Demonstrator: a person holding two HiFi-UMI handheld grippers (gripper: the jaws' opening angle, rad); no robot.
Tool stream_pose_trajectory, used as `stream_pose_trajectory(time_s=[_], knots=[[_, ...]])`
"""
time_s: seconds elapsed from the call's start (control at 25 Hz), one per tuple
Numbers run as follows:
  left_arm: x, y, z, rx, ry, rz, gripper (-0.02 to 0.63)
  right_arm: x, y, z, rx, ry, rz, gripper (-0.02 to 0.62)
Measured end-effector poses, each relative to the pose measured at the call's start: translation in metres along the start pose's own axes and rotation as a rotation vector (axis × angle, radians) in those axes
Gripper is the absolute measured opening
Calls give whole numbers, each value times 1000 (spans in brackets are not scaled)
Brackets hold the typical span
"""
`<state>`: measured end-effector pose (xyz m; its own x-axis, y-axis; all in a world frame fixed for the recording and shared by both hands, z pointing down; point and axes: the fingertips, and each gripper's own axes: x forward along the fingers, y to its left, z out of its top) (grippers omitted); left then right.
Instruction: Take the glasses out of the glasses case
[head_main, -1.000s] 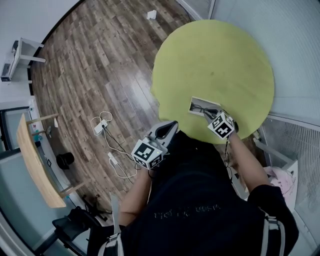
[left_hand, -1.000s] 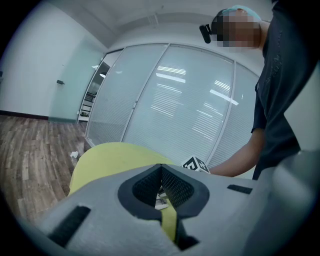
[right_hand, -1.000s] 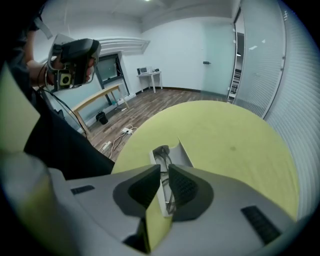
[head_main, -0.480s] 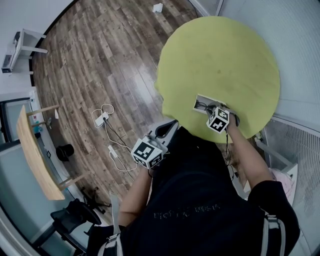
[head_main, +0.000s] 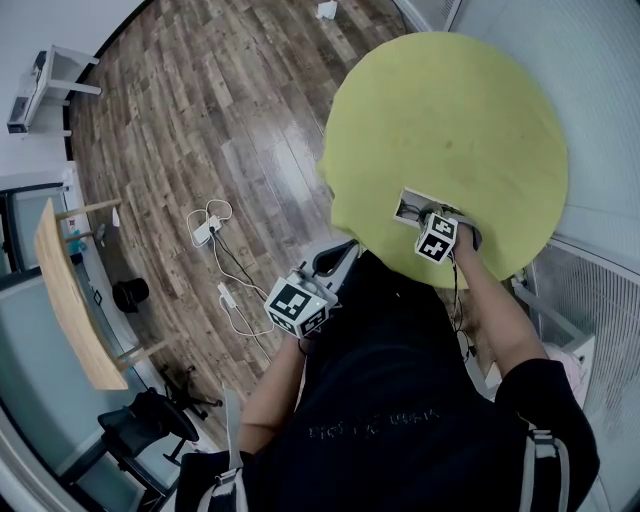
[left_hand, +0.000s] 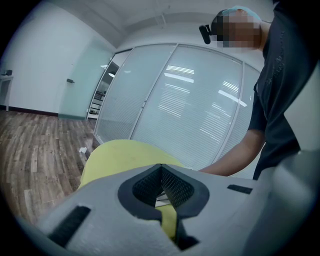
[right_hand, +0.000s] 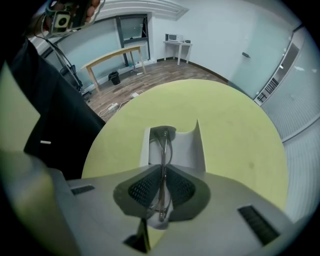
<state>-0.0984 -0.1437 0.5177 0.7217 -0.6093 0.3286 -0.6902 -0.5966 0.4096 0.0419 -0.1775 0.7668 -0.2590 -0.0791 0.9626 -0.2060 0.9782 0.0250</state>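
Observation:
A white glasses case (right_hand: 184, 146) lies open on the round yellow table (right_hand: 220, 115), near its front edge. Thin-framed glasses (right_hand: 164, 142) stand on edge in it, reaching back between my right gripper's pads. My right gripper (right_hand: 162, 169) is shut on the glasses' frame just behind the case. In the head view the case (head_main: 411, 205) shows partly under the right gripper's marker cube, and the right gripper (head_main: 427, 217) is at the case's near end. My left gripper (head_main: 343, 252) hangs off the table's near left edge, by the person's body. In its own view the left gripper (left_hand: 161, 169) is shut and holds nothing.
Beyond the table's left edge is wooden floor with white cables and a power strip (head_main: 205, 232). A wooden desk (head_main: 62, 300) and an office chair (head_main: 150, 425) stand far left. Glass partition walls (head_main: 600, 120) run close to the table's right side.
The right gripper has moved a little farther over the case, so its cube covers more of it. The left gripper stays where it was.

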Motion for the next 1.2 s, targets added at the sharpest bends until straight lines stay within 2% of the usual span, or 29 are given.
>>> stream_pose_trajectory(time_s=[0.16, 0.28, 0.6, 0.8, 1.04, 1.2], knots=[[1, 0, 0, 5, -1, 2, 17, 5, 0, -2, 43, 1, 15, 34], [2, 2, 1, 6, -1, 2, 17, 3, -5, 0, 57, -4, -6, 34], [8, -3, 2, 15, -2, -23, 17, -24, -13, -1, 157, -65, -54, 34], [12, -6, 4, 27, -4, -44, 17, -49, -17, 3, 260, -146, -76, 34], [14, -14, 7, 44, -8, -70, 17, -74, -16, 1, 267, -173, -129, 34], [17, -19, 11, 56, -14, -91, 17, -94, -13, 3, 314, -223, -154, 34]])
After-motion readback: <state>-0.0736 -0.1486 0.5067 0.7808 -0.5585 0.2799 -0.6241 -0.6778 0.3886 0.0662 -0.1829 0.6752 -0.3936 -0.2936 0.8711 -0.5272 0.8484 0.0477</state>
